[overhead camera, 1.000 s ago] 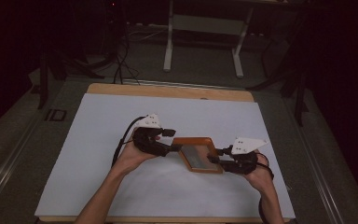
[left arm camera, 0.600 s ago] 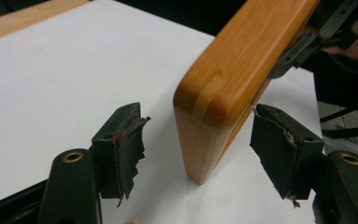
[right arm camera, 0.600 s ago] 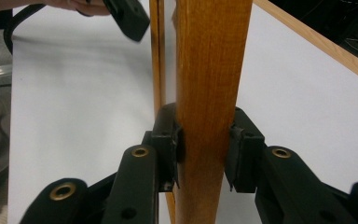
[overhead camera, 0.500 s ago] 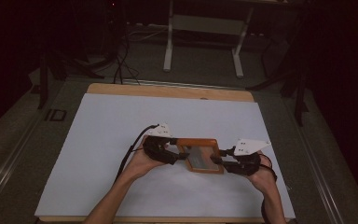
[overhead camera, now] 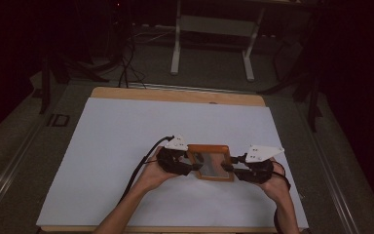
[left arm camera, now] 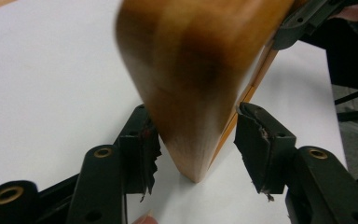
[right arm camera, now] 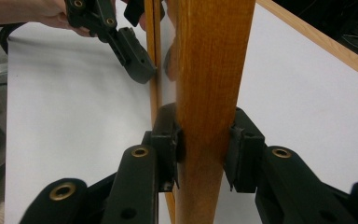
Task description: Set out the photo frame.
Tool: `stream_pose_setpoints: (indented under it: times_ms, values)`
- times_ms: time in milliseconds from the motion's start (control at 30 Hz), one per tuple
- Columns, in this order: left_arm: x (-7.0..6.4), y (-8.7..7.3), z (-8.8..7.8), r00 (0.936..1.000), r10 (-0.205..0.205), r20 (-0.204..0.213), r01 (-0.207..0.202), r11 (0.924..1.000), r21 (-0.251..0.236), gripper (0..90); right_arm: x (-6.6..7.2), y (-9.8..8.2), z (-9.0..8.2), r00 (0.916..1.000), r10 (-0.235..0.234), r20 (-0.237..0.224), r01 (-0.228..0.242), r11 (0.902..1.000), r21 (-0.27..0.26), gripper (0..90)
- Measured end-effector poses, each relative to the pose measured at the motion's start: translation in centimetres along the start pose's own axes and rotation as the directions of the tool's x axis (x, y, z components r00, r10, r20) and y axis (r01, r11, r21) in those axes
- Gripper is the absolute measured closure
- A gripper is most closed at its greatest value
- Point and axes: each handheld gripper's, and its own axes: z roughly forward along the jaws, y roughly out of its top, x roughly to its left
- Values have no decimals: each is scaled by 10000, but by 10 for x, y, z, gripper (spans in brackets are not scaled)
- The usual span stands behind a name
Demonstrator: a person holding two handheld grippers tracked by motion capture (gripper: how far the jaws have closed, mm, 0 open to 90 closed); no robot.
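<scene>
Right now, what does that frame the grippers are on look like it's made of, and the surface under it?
The frame looks like wood with a warm orange-brown stain: streaky grain runs along its rail, with a soft sheen. Its centre panel reflects greyly, perhaps glass or mirror. The table cover looks like matte white paper or board, over a wooden tabletop.

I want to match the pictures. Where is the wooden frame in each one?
High view: wooden frame low centre, between both grippers.
Left gripper view: wooden frame top centre, its corner between the jaws.
Right gripper view: wooden frame upright, centre, clamped.
Shared landmark: white table sheet.
</scene>
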Motion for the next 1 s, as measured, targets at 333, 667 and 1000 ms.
stream_pose_setpoints:
  times_ms: [333, 667, 1000]
  values:
    - [-3, 0, 0, 9999, 108, -40, -108, 9999, -10, 582, -1, -2, -2, 10000, -20, -87, 21, 9999, 119, 681]
    - [-4, 0, -3, 10000, 43, -17, -43, 10000, -46, 606, -1, -1, -1, 10000, -76, -18, 76, 9998, 169, 668]
    - [-5, 0, -15, 9994, -308, -167, 305, 9995, -128, 606, 0, 5, 3, 9999, 94, -137, -95, 9999, -105, 660]
